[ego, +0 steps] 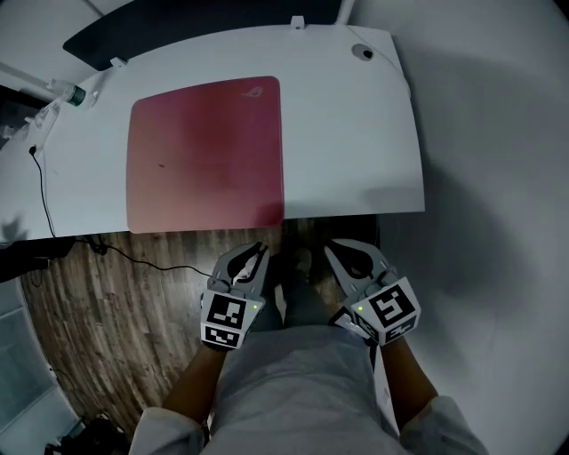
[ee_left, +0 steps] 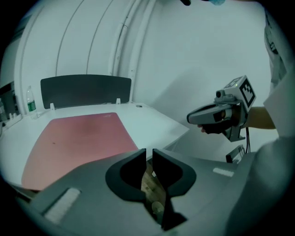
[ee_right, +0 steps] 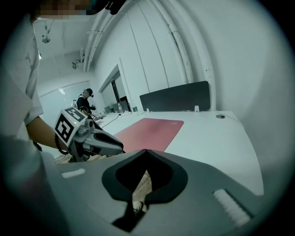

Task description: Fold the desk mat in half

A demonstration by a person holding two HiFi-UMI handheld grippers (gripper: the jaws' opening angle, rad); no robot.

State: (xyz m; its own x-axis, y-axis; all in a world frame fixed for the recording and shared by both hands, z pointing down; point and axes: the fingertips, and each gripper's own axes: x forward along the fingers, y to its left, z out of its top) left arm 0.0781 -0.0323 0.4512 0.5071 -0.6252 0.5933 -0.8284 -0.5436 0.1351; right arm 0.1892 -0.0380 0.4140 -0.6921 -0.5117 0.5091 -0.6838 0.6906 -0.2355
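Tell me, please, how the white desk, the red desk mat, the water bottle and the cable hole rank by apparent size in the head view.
1. white desk
2. red desk mat
3. water bottle
4. cable hole
The last two both look small and lie far from the camera, so their order is unsure.

Tiny print in the far corner of the flat pinkish-red rectangular desk mat (ego: 204, 151)? Way too small to read. The dark grey panel (ego: 178, 18) behind the white tabletop (ego: 356, 133) gets cut off up top. In the left gripper view, the left gripper (ee_left: 149, 153) body hides the mat's near edge.
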